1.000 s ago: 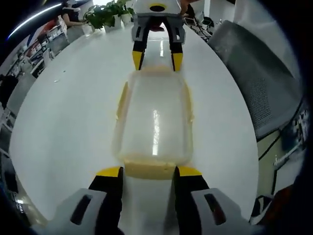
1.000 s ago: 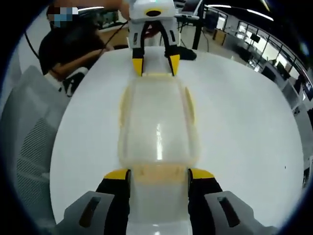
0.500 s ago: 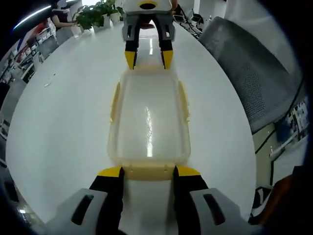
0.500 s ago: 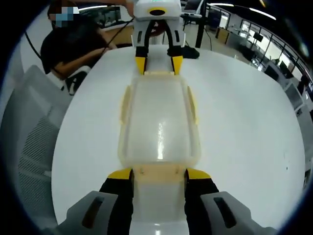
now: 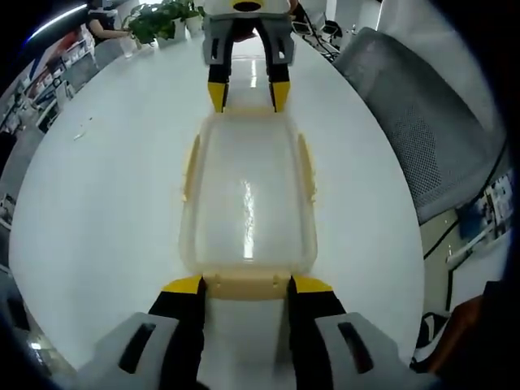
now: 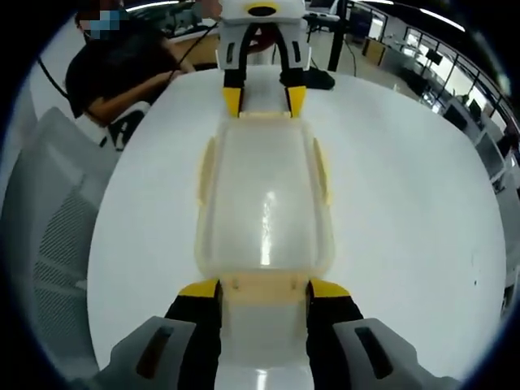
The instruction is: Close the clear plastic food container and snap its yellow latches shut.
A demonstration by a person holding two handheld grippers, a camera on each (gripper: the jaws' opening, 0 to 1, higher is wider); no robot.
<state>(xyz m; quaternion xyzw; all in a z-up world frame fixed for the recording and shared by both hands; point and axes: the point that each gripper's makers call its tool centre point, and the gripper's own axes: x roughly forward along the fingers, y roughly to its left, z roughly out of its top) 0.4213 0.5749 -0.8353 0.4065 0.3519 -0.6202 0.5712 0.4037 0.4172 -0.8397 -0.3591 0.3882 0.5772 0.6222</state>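
Lid sat on clear container (image 5: 246, 199) between my left gripper (image 5: 246, 286) and right gripper (image 6: 262, 291), jaws approx. latch-wide astride end latches (image 6: 262, 283); side latches' state unclear, prob. remaining.

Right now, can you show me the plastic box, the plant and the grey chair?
plastic box (image 5: 246, 195), left gripper view, middle of its clear lid.
plant (image 5: 158, 18), left gripper view, its green leaves.
grey chair (image 6: 50, 236), right gripper view, its mesh back.
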